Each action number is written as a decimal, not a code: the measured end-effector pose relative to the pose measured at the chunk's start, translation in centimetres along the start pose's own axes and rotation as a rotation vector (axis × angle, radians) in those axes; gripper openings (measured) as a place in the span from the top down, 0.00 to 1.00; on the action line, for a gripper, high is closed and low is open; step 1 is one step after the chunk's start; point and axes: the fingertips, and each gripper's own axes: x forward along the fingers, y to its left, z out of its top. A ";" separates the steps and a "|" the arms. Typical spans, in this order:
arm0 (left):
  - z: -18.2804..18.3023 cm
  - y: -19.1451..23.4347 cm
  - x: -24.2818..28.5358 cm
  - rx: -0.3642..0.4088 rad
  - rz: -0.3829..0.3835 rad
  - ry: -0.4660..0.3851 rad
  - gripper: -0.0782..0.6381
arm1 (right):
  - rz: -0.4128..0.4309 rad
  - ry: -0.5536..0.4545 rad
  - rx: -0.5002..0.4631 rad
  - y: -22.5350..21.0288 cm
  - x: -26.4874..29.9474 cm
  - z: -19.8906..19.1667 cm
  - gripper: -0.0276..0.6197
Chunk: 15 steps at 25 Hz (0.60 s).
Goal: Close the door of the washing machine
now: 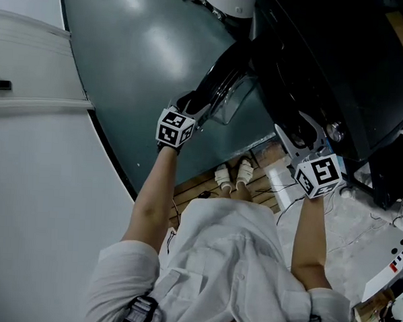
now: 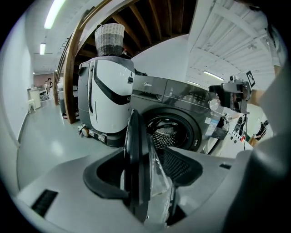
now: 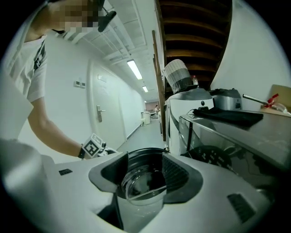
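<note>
Nearest: left tool [image 2: 144,175] spread wide, gripping nothing. The door [image 2: 135,154] stands edge-on between its jaws, and neither pad looks to press it. The door's glass bulges toward the right-hand jaw. Right tool [image 3: 145,175] is also spread and empty, facing the door's glass from apart. Farther, right of the door: drum opening [image 2: 175,132] in the machine front. Left hand is nearer; the swing likely goes rightward.

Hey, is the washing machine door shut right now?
No, the door stands swung out edge-on, and the open drum shows behind it.
</note>
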 end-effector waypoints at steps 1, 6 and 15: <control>0.0 -0.6 0.1 -0.003 -0.007 -0.005 0.52 | -0.019 -0.015 -0.002 -0.3 -0.6 0.2 0.57; -0.1 -4.1 0.9 -0.029 -0.051 -0.033 0.52 | -0.114 -0.103 0.014 -2.0 -4.3 1.3 0.58; 0.2 -10.9 2.9 -0.022 -0.172 -0.034 0.52 | -0.247 -0.221 0.087 -5.1 -10.2 2.5 0.58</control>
